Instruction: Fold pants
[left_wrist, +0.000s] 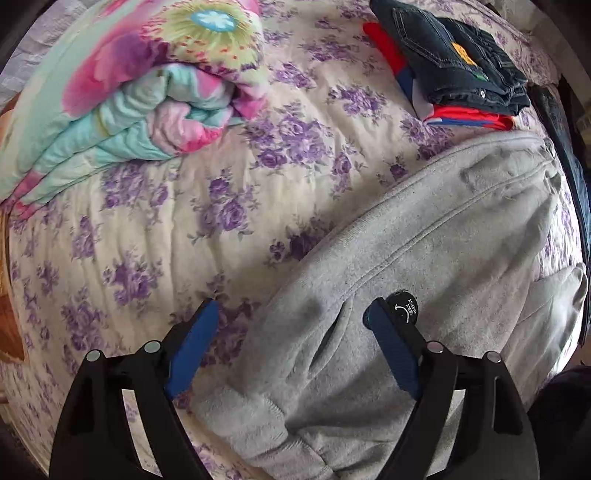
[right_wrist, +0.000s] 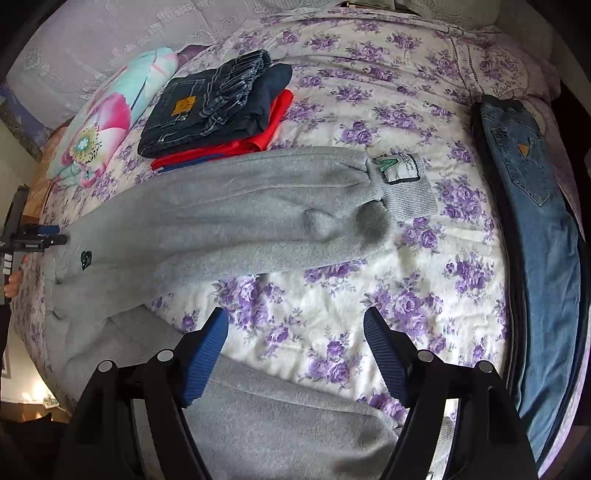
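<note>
Where right view reaches: blue jeans

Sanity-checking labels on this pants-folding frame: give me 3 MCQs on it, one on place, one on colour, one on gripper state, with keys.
1. Where does the dark denim stack lie?
A. on a red garment
B. on the light blue jeans
C. on the grey sweatpants

2. What colour are the pants spread across the floral bedspread?
A. black
B. grey
C. green

3. How does the right hand-held gripper stand?
A. shut on a cuff
B. shut on nothing
C. open, holding nothing

Key:
1 A, red fabric shows under the denim's edges in both views.
2 B, the grey sweatpants run from the waist at the left to the ribbed cuff.
3 C, its blue fingers stand apart over bedspread and fabric; the left hand-held gripper is open too, above the waist end.
</note>
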